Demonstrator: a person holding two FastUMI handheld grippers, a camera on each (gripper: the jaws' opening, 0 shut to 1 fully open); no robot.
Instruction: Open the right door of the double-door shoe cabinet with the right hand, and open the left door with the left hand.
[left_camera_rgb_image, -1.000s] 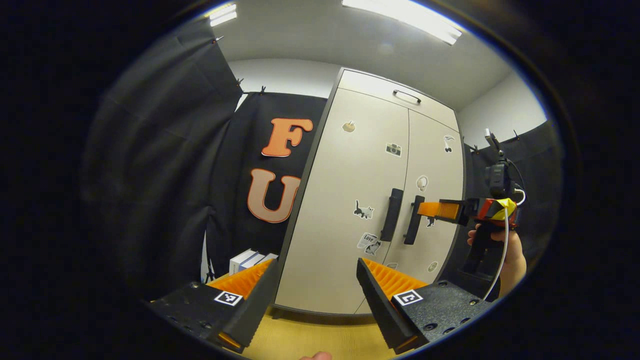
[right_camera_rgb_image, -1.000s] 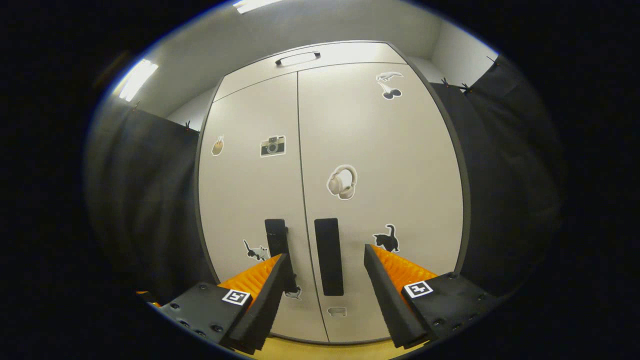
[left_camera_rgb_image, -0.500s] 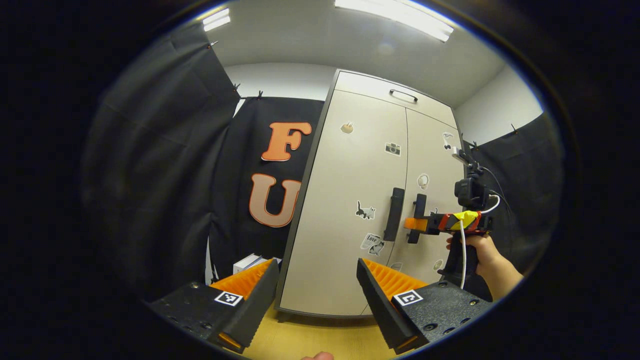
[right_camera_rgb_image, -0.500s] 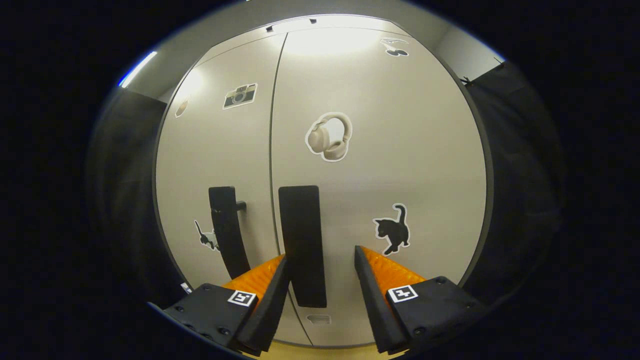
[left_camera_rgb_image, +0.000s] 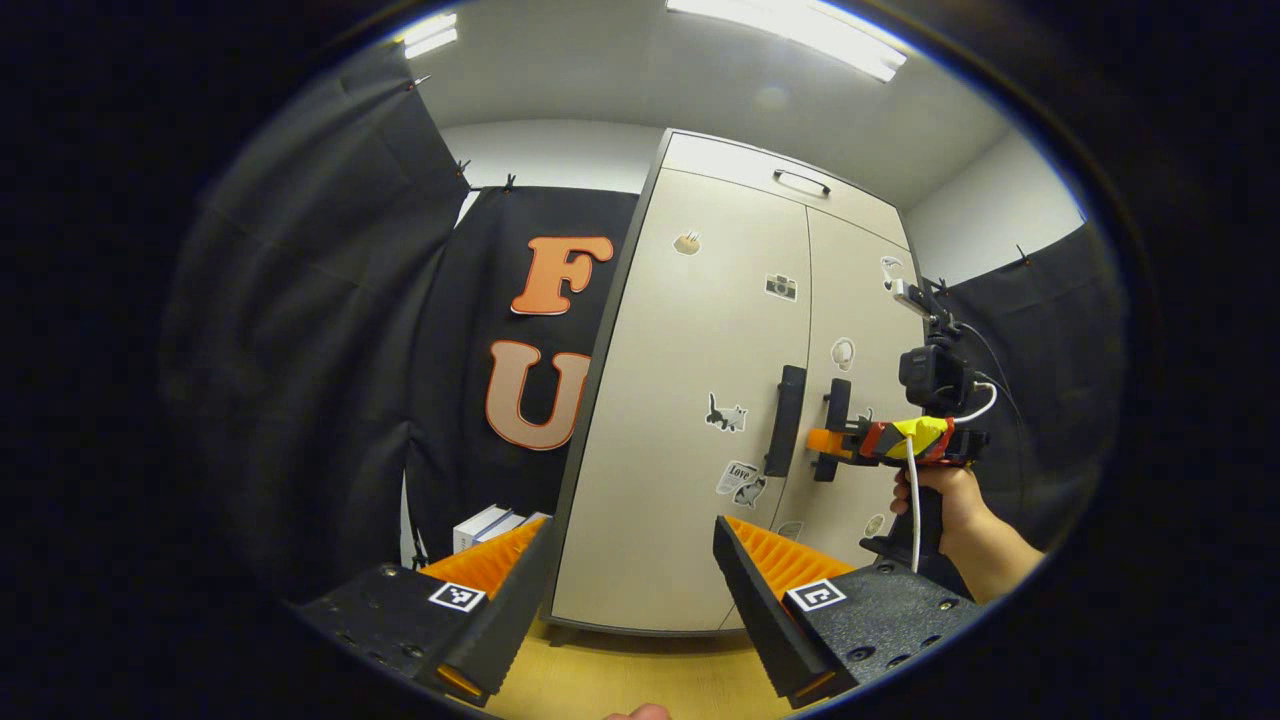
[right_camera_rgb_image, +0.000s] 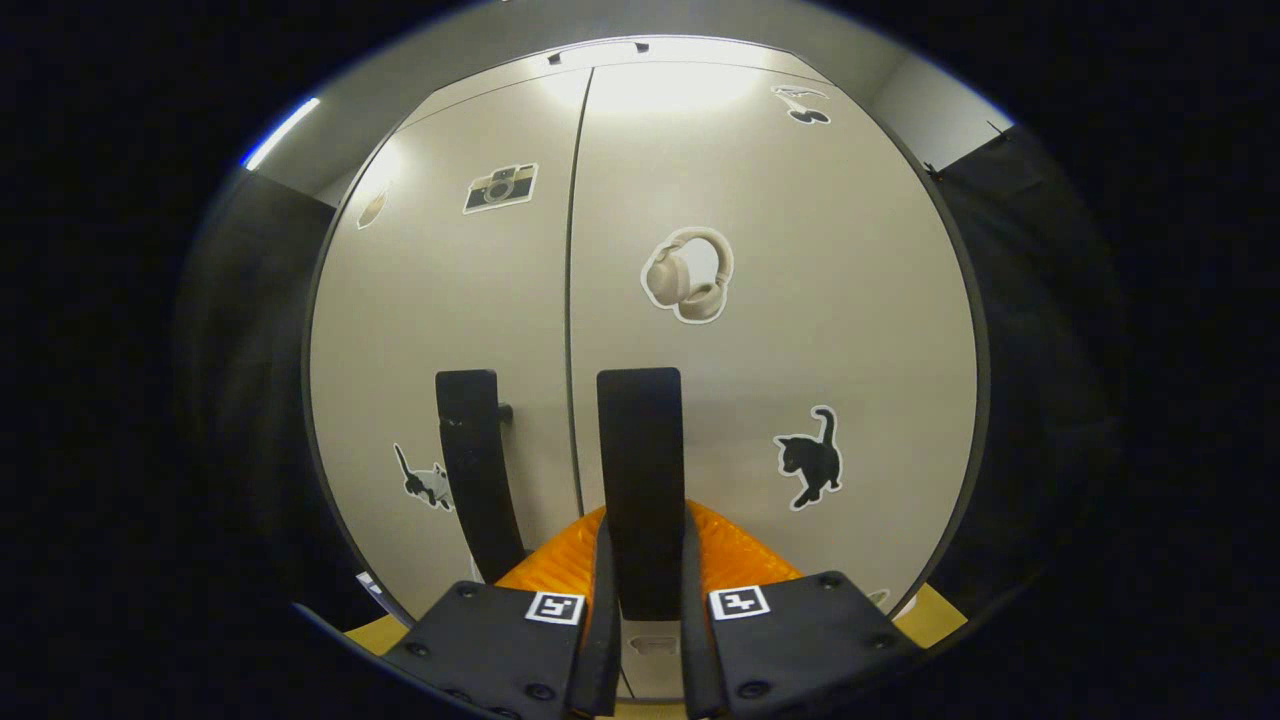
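The tall beige double-door shoe cabinet (right_camera_rgb_image: 850, 300) is seen head-on in the right gripper view, with both doors shut and flush along the central seam. The flat black vertical handle of the right door (right_camera_rgb_image: 642, 470) is enclosed by the right gripper (right_camera_rgb_image: 645, 590); its jaws are drawn in to a narrow gap, with one finger pressed against each side of the lower part of the handle. The matching black handle of the left door (right_camera_rgb_image: 470, 450) stands free, just beside the seam. Stickers of a camera, a pair of headphones and a black cat are borne by the doors.

In the left gripper view, the cabinet (left_camera_rgb_image: 690, 400) is seen at an angle across the light wooden floor (left_camera_rgb_image: 620, 680). The left gripper (left_camera_rgb_image: 630, 590) is held well apart from it, its jaws spread wide with nothing between them. Farther off, the right gripper (left_camera_rgb_image: 825, 440) is seen at the right-door handle (left_camera_rgb_image: 832, 400), gripped from below by a hand (left_camera_rgb_image: 945, 495). The left-door handle (left_camera_rgb_image: 785, 420) stands just beside it.
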